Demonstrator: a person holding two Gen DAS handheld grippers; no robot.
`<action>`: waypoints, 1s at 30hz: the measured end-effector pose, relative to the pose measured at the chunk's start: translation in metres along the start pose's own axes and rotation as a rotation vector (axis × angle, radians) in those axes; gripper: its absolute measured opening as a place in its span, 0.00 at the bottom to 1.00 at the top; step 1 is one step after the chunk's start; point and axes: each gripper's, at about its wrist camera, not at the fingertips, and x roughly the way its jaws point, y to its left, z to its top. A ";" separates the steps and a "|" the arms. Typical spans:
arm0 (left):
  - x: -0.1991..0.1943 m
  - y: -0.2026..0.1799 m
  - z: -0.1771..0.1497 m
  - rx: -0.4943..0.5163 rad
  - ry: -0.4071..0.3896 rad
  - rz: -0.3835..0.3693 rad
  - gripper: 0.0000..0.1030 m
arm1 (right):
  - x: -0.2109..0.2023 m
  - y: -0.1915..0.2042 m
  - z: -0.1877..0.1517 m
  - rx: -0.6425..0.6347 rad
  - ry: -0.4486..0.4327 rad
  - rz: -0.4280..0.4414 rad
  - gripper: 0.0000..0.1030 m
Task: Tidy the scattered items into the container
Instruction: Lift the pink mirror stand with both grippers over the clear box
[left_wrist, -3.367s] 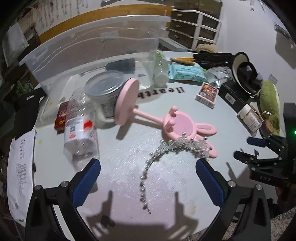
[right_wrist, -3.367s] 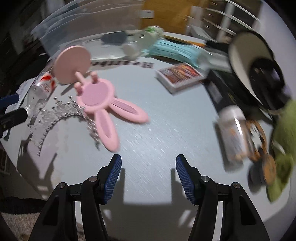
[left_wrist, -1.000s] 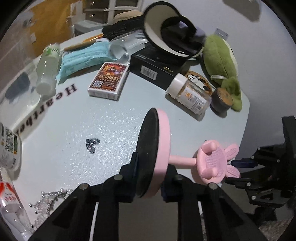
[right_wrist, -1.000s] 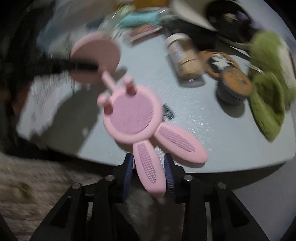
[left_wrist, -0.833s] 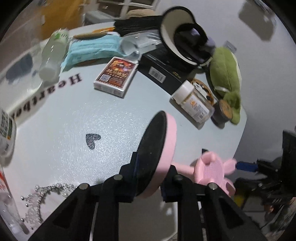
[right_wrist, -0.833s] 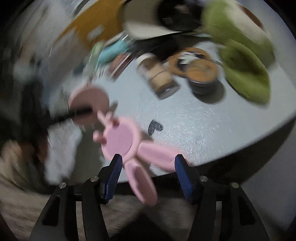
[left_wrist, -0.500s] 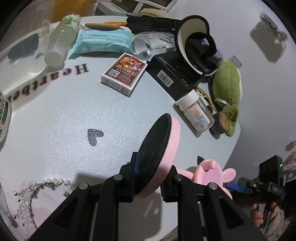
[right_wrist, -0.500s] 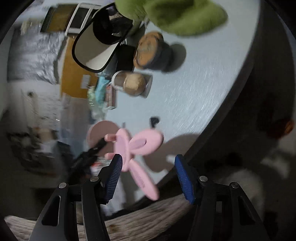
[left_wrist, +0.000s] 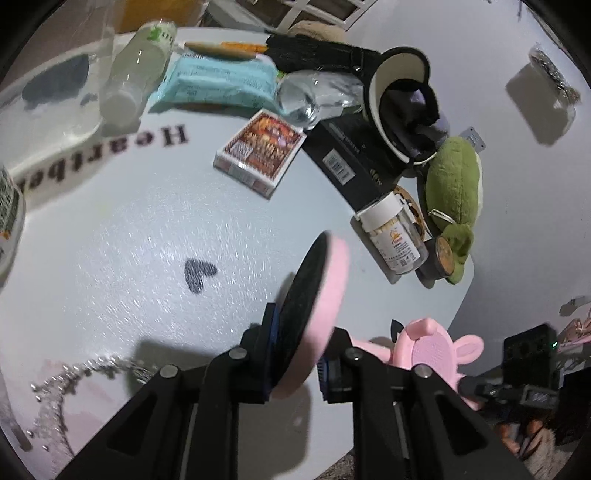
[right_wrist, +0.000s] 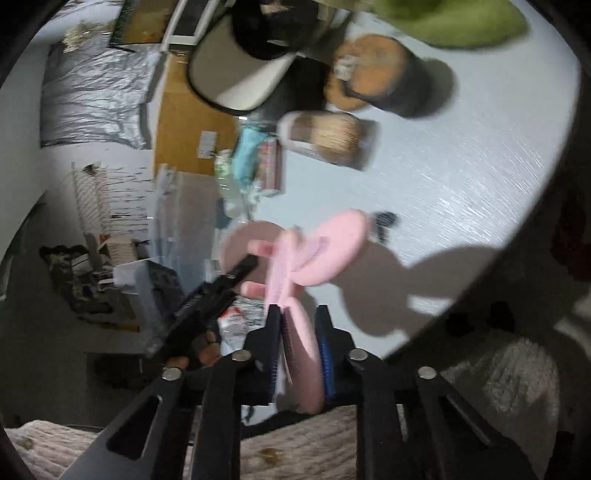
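Both my tongs on one pink bunny stand, off the table's near edge

My left gripper (left_wrist: 295, 354) is clamped on the pink bunny stand (left_wrist: 314, 314) by its round base; my right gripper (right_wrist: 297, 347) is closing on one of its two ears, so it cannot swing. The clear container (right_wrist: 173, 221) waits across the table (left_wrist: 129, 240).

Left tool (left_wrist: 295, 354) clamped; right tool (right_wrist: 298, 347) rolled sideways, jaws closing.

Pink bunny stand (left_wrist: 430, 350), held aloft
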 end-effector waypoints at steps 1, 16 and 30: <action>-0.004 0.000 0.003 -0.002 -0.006 -0.006 0.15 | -0.002 0.009 0.003 0.002 -0.007 0.015 0.17; -0.166 0.010 0.095 0.053 -0.346 0.037 0.13 | 0.031 0.188 0.077 -0.240 0.041 0.185 0.16; -0.336 0.109 0.176 0.003 -0.633 0.260 0.13 | 0.168 0.382 0.124 -0.486 0.159 0.288 0.14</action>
